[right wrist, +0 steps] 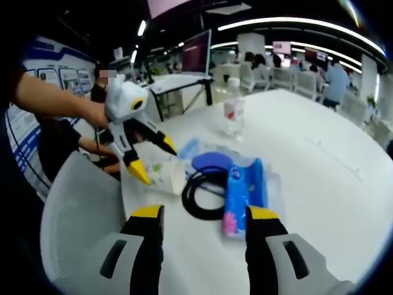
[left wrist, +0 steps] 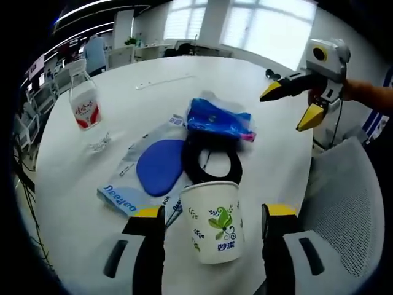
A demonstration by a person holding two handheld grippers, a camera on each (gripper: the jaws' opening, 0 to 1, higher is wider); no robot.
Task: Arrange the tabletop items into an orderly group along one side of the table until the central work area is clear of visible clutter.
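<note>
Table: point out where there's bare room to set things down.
Bare table lies beyond the blue packet and right of the bottle. Crowded near the edge: paper cup, black ring, blue pad.

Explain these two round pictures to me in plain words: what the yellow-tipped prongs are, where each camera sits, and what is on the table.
A person holds a two-jaw gripper in each hand; a fisheye camera rides on each one. In the left gripper view, the left gripper straddles a paper cup, jaws open. The right gripper hangs open above the white table. On the table lie a black ring, a blue packet, a blue oval pad on a printed bag, and a plastic bottle. The right gripper view looks from the opposite side.
</note>
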